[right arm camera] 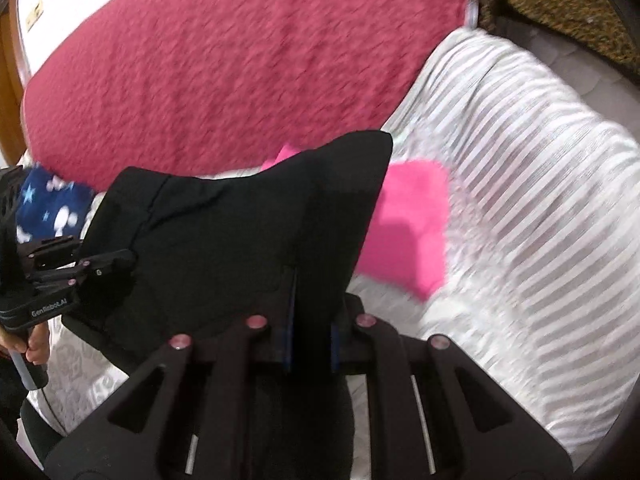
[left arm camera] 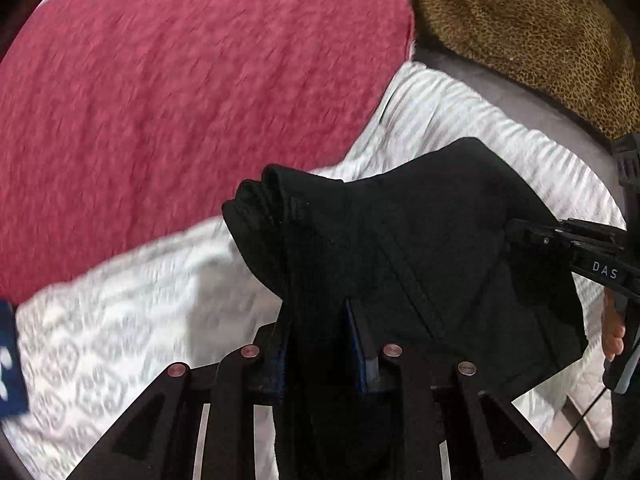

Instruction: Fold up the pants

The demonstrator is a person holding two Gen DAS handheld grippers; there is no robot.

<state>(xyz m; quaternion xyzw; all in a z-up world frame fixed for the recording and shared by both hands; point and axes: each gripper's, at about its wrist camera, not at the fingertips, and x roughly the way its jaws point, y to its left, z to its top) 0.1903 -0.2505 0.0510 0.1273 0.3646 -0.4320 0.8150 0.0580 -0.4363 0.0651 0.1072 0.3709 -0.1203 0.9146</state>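
Observation:
The black pants [left arm camera: 420,248] hang folded between both grippers, lifted above a white patterned bedspread [left arm camera: 120,300]. My left gripper [left arm camera: 320,320] is shut on one end of the pants, with fabric draped over its fingers. My right gripper [right arm camera: 312,300] is shut on the other end of the pants [right arm camera: 240,232]. In the left wrist view the right gripper [left arm camera: 520,236] pinches the pants at the right. In the right wrist view the left gripper [right arm camera: 120,264] pinches them at the left.
A large red blanket [left arm camera: 180,100] covers the far side of the bed. A leopard-print cushion [left arm camera: 540,28] lies at the back right. A pink cloth [right arm camera: 408,220] lies on the striped spread under the pants. A blue star-print fabric [right arm camera: 52,204] is at the left.

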